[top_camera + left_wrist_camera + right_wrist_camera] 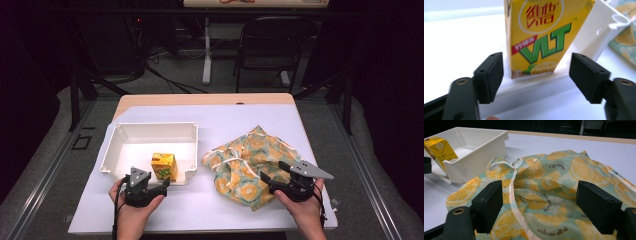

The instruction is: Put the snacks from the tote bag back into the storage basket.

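The carton (536,37) top is cut off.

Overhead forward; jaw cameras close, low.

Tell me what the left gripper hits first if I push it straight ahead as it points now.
Probably the tray's low front rim, which lies just ahead of the left gripper. If the open jaws clear it, next comes the yellow drink carton, centred between them. Depth is uncertain.

The left gripper (161,186) sits at the white tray's (111,145) near wall, jaws spread; the right gripper (270,179) gapes well right of it.
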